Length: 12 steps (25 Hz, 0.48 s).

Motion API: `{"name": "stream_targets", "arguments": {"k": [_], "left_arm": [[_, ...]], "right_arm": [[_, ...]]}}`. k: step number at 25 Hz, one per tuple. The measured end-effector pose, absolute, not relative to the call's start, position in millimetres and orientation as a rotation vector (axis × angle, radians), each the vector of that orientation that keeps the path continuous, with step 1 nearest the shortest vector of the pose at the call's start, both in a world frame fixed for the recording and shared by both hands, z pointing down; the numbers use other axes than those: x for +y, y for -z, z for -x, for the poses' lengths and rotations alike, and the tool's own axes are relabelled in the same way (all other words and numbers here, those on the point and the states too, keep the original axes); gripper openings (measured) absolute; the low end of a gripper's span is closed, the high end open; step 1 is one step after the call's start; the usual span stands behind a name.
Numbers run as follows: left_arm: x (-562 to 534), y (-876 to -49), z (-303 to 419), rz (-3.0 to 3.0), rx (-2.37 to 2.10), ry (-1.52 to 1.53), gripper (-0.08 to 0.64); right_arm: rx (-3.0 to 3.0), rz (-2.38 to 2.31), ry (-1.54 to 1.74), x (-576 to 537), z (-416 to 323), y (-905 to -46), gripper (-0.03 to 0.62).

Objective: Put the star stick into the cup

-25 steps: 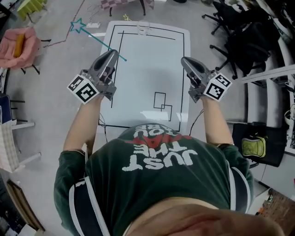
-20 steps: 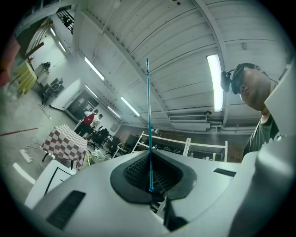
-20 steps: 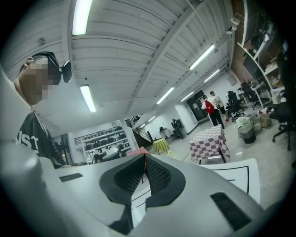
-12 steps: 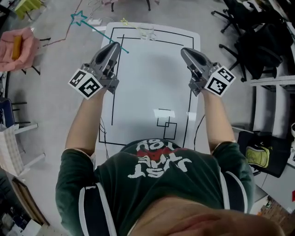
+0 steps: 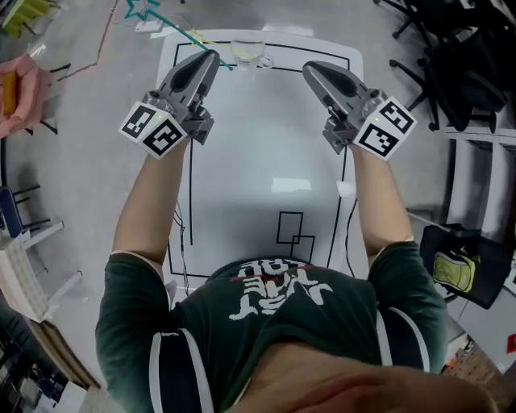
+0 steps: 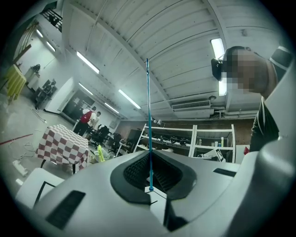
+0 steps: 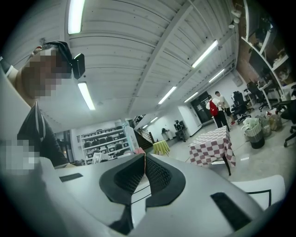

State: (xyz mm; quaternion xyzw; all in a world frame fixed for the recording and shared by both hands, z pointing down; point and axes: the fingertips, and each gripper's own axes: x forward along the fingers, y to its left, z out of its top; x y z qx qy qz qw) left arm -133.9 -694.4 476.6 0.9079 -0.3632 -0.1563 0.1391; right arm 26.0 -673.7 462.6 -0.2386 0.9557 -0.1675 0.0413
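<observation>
A teal star stick is clamped in my left gripper, which is shut on its thin rod. The star points away over the table's far left corner, and the short end sticks out just left of the clear cup. The cup stands upright at the far edge of the white table. In the left gripper view the stick rises straight up from the shut left gripper. My right gripper hovers to the right of the cup, shut and empty; the right gripper view shows the right gripper closed on nothing.
Black outline lines and two nested squares mark the table. Black office chairs crowd the right side, and a pink seat stands at the left. A checked table and distant people show in the gripper views.
Both grippers have moved forward toward the table's far end. The stick travelled with the left gripper, and its short end now lies beside the cup.
</observation>
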Motion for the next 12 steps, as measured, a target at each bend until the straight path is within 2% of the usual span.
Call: {"name": "stream_targets", "arguments": {"k": [12], "left_arm": [[-749, -539, 100, -2.752, -1.085, 0.328, 0.020]], "right_arm": [[2.950, 0.684, 0.564, -689, -15, -526, 0.035]]}}
